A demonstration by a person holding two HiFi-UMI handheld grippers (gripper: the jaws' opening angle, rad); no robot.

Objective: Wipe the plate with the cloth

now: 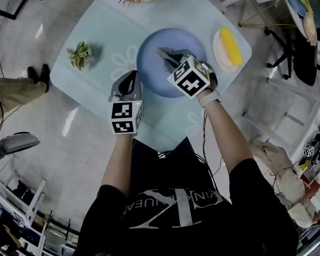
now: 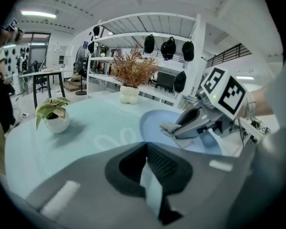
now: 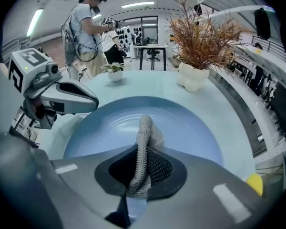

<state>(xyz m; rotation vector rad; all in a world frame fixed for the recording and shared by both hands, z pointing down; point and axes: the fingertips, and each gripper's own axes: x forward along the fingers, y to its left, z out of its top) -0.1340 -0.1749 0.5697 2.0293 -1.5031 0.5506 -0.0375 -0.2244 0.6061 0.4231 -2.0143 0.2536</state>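
Plate (image 1: 149, 49): blue, round, mid-tabletop (image 1: 90, 97).
Cloth (image 3: 145, 137): grey knit, clamped in your right hand-held gripper (image 3: 142, 171), its long axis pointing away from you over the plate's middle.
Left hand-held gripper (image 1: 129, 85): jaws together, empty, just beside the plate's near-left rim.
Potted plant (image 1: 80, 54) to the left and yellow-topped dish (image 1: 228, 48) to the right: neither obstructs.

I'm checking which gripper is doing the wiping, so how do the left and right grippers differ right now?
The right gripper is shut on the grey cloth; the left gripper is shut on nothing. The right gripper reaches over the middle of the blue plate, while the left gripper sits by the plate's left rim. Both point away from the person, jaws together.
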